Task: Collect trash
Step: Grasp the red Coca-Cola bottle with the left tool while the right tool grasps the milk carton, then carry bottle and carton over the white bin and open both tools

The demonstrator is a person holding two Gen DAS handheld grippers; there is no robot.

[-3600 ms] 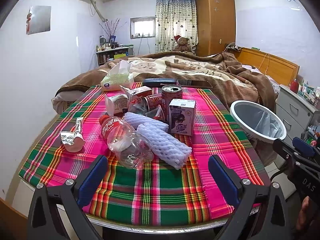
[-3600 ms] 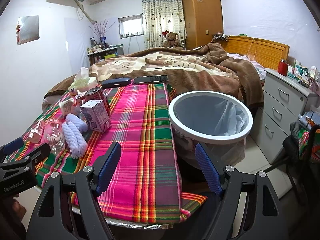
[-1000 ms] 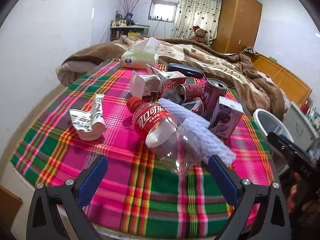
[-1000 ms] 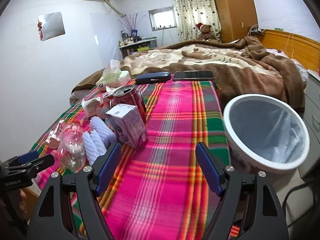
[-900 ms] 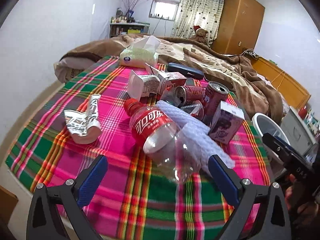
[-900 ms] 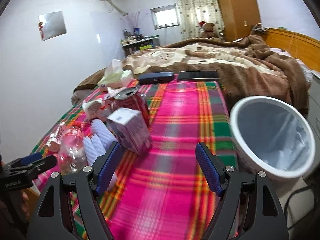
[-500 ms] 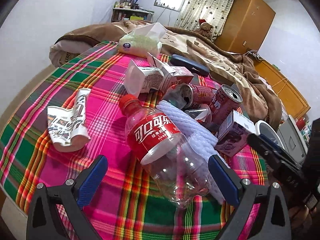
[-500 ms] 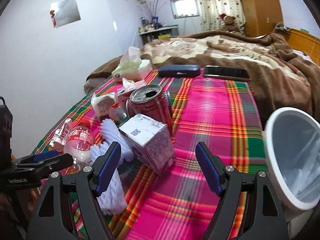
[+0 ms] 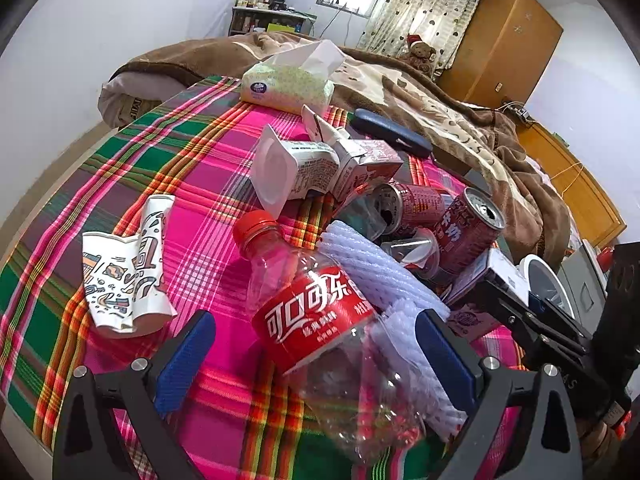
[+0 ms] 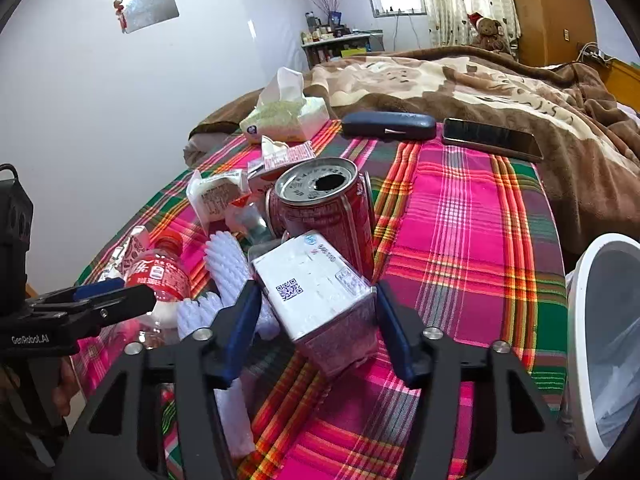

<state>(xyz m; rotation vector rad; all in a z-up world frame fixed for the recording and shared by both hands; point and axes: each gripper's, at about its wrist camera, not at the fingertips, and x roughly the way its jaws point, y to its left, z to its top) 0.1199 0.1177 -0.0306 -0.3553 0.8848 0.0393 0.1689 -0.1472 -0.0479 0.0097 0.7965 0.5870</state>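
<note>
Right gripper [image 10: 314, 322]: jaws open, straddling the carton [image 10: 320, 300], pads just beside its sides, not visibly pressing; a can [image 10: 326, 210] touches behind, the bin [image 10: 576, 320] stands right of the bench [image 10: 460, 220]. Left gripper [image 9: 314, 354]: jaws open around the bottle [image 9: 316, 312], which lies cap-away along them, foam net [image 9: 384, 276] alongside.

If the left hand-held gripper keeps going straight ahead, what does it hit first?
Most likely the clear cola bottle, lying between the open fingers of the left hand-held gripper; the white foam netting lies just beyond.
</note>
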